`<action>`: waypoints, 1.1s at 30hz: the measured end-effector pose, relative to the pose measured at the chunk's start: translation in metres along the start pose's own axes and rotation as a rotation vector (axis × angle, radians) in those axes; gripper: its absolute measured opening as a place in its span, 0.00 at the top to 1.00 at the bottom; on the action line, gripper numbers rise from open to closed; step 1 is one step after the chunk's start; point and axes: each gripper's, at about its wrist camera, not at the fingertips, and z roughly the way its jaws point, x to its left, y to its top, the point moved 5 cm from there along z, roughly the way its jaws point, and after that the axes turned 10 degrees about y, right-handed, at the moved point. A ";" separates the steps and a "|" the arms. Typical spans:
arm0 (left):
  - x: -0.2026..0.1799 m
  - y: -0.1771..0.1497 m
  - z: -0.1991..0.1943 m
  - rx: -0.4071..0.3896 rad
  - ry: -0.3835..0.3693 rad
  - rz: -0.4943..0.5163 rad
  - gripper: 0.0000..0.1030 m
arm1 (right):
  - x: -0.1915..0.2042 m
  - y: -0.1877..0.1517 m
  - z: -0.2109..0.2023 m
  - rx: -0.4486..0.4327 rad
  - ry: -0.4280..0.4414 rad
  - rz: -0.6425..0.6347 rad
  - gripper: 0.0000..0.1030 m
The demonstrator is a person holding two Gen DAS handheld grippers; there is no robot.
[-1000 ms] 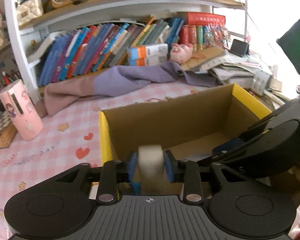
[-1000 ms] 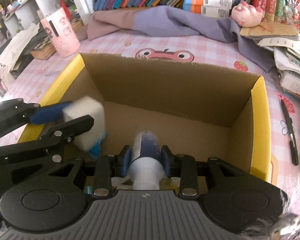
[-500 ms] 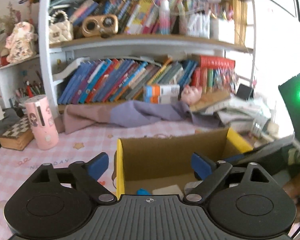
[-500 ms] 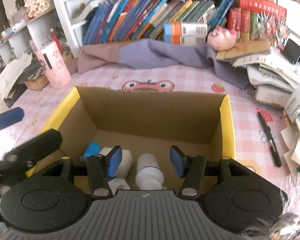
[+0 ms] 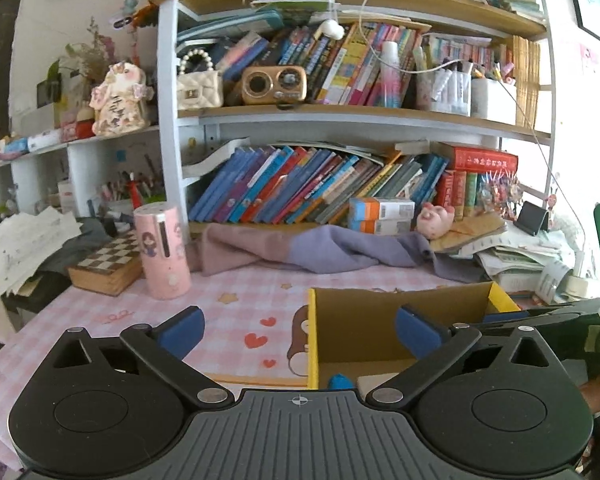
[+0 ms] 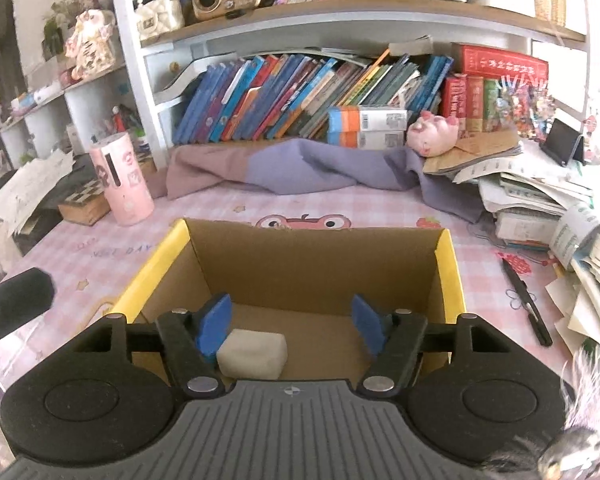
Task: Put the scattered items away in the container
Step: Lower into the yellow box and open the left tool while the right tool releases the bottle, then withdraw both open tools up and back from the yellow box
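Cardboard is what the box (image 6: 312, 268) is made of, brown inside with yellow edging on its side walls; it is seen standing on the pink checked table (image 6: 380, 204). Inside the box, on its floor near the left wall, a white block (image 6: 253, 354) is seen lying flat. From the left wrist view a small blue item (image 5: 341, 381) is noted on the box floor, close to the yellow left wall, with a pale flat piece (image 5: 376, 380) just beside it; what these two are cannot be told.

Right tongs (image 6: 293, 323) are held above the near side of the box, spread wide, with nothing between the blue pads (image 6: 214, 322). The white block is partly covered by the left pad in this view; contact cannot be judged.

Left tongs (image 5: 298, 330) are also spread wide and are gripping nothing. Their left pad is seen over the table, their right pad over the box interior.

A black pen (image 6: 526, 300) is noted on the table to the right of the box, well apart from it. A pink cylindrical tin (image 6: 122, 178) is standing upright at the far left, beside a chessboard case (image 5: 104, 266). A purple cloth (image 6: 300, 168) is draped along the foot of the bookshelf (image 5: 340, 116).
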 end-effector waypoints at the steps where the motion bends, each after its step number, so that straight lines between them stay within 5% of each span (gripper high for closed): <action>1: 0.004 -0.001 -0.003 -0.002 0.001 0.000 0.00 | 0.002 -0.001 -0.002 -0.005 -0.007 0.003 0.36; 13: 0.072 -0.012 -0.029 -0.025 0.020 -0.026 0.00 | 0.046 -0.013 -0.031 -0.090 -0.096 0.004 0.24; 33: 0.159 -0.054 -0.073 0.036 -0.088 -0.031 0.00 | 0.163 -0.066 -0.060 -0.118 -0.206 -0.044 0.17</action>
